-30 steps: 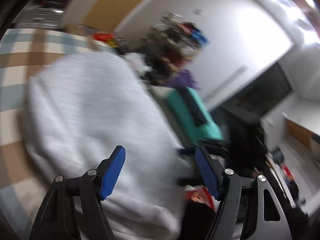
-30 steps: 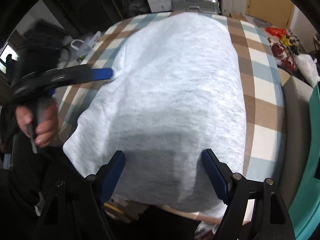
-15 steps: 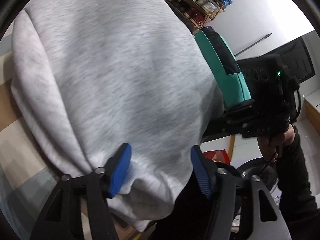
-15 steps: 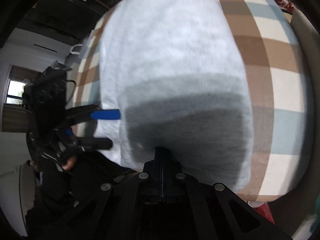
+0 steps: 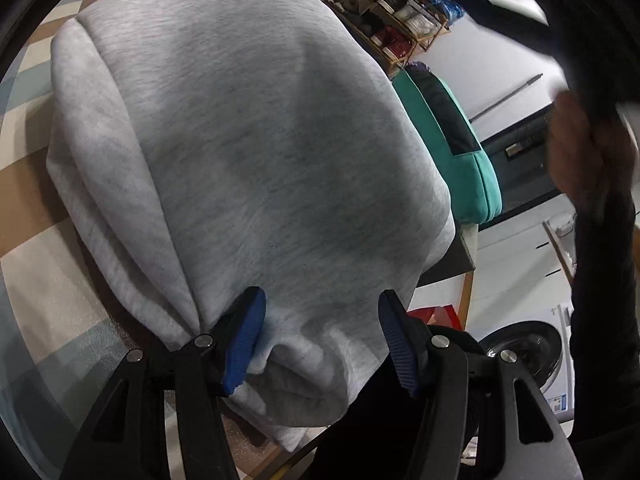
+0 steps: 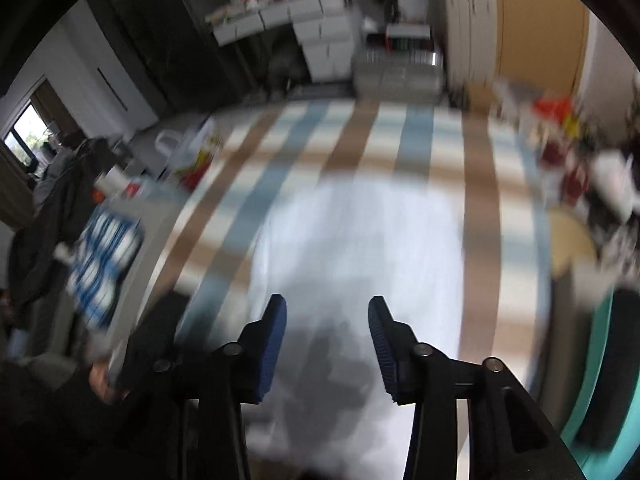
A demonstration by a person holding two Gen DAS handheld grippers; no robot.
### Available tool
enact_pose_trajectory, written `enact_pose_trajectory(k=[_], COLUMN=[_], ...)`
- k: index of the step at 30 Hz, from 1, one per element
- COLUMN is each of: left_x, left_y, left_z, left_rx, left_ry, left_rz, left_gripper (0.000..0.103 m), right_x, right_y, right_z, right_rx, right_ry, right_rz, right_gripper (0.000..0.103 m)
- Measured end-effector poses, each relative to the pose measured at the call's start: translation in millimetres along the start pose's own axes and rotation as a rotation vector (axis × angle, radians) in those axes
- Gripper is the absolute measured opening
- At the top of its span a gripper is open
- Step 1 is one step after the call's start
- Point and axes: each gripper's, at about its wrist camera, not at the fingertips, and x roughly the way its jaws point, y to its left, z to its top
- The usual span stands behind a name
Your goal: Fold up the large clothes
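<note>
1. The checked cloth (image 6: 416,148) covers the table in blue, brown and white bands. It carries the whole job, and its near edge runs just under both of your tools.

2. The grey sweatshirt (image 5: 248,152) lies on that cloth as a folded block with its long sides turned in. Its near end droops over the table edge towards you. In the right wrist view the same garment (image 6: 360,240) is a pale, blurred patch.

3. You appear to be between folds: the sides are in, and the lengthwise fold is not yet made. The next move probably calls for gripping the hanging near end with both tools and carrying it away from you onto the far end, keeping the edges square.

4. Your left gripper (image 5: 320,332) sits low at the near end, its fingers wide, with the hem bunched between them but not pinched.

5. Your right gripper (image 6: 326,340) hangs above the garment, pointing along the table, its fingers apart and holding nothing. That view is smeared by motion.
</note>
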Motion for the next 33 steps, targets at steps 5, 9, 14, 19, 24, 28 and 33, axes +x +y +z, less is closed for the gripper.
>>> enact_pose_trajectory(k=[5, 9, 14, 19, 24, 28, 33], left_x=[1.0, 1.6, -5.8, -11.3, -9.2, -13.4, -17.2], left_y=[1.8, 0.9, 11.3, 10.0, 5.9, 4.5, -7.5], left_z=[-0.2, 4.2, -1.5, -4.1, -3.8, -4.7, -11.5], left_rx=[-0.018, -0.028, -0.042, -0.040, -0.034, -0.040, 0.035], left_ry=[0.001, -0.003, -0.001, -0.010, -0.023, -0.024, 0.031], left_rz=[-0.006, -0.003, -0.021, 0.001, 0.035, 0.048, 0.173], left_gripper=[0.053, 0.053, 0.053, 0.053, 0.053, 0.053, 0.053], right_x=[94.5, 184.4, 180.2, 154.4, 227.3, 201.3, 92.8], right_y=[-5.5, -24.1, -18.6, 28.9, 19.5, 3.4, -16.5], right_z=[43.4, 28.1, 45.0, 50.7, 20.8, 20.4, -12.8], right_rx=[-0.008, -0.020, 0.002, -0.070, 0.000, 0.059, 0.104], right_ry=[0.121, 0.337, 0.338, 0.261, 0.400, 0.362, 0.225], right_rz=[-0.102, -0.246, -0.236, -0.039, -0.066, 0.020, 0.154], right_gripper=[0.041, 0.034, 0.028, 0.028, 0.025, 0.021, 0.028])
